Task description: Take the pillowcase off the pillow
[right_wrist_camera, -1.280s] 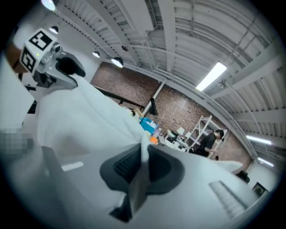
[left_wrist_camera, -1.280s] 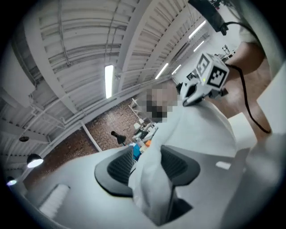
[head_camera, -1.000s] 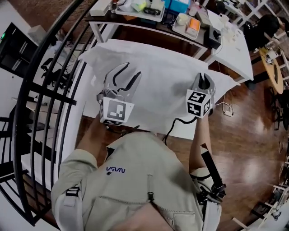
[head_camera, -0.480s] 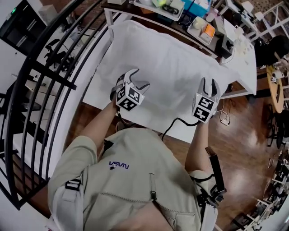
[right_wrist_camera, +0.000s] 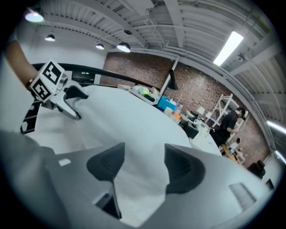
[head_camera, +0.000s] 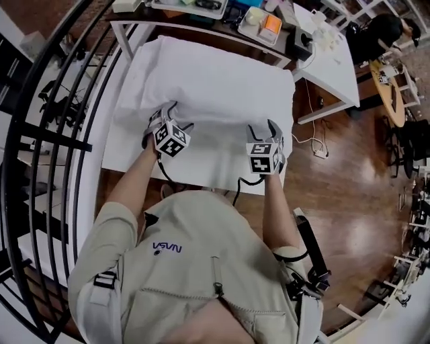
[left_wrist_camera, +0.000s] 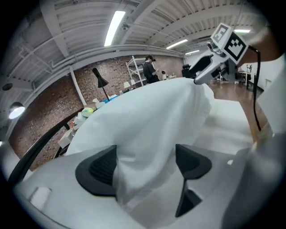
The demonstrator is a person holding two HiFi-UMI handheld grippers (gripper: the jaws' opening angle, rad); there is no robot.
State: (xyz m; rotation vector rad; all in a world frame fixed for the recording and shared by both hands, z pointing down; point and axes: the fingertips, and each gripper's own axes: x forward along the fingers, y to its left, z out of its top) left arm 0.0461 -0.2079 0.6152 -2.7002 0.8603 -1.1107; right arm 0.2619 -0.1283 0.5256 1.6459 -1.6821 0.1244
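- The white fabric pillowcase [head_camera: 215,74] lies plump and filled out across a white rectangular table [head_camera: 134,160], its long side running left to right in the head view. Its near edge is the side closest to me.
- My left gripper [head_camera: 171,115], grey with black pads and a square-marker cube, is down at the near-left part of the case. In the left gripper view its jaws [left_wrist_camera: 145,163] have just been opening and now stand wide. A raised fold of the white cloth [left_wrist_camera: 147,120] runs up between them, lying against the left pad and clear of the right one, so nothing is clamped.
- My right gripper [head_camera: 262,127] is at the near-right part of the case, close to the table's right edge. In the right gripper view its jaws [right_wrist_camera: 143,167] have also just been opening and are spread wide. A loose tongue of the cloth [right_wrist_camera: 134,129] lies in the gap without being pinched.
- Each gripper view also catches the other gripper across the cloth.
- A black metal railing [head_camera: 60,134] curves past the table's left side, brown wooden floor [head_camera: 349,175] lies to the right, and a cluttered desk [head_camera: 222,10] stands beyond the far edge.
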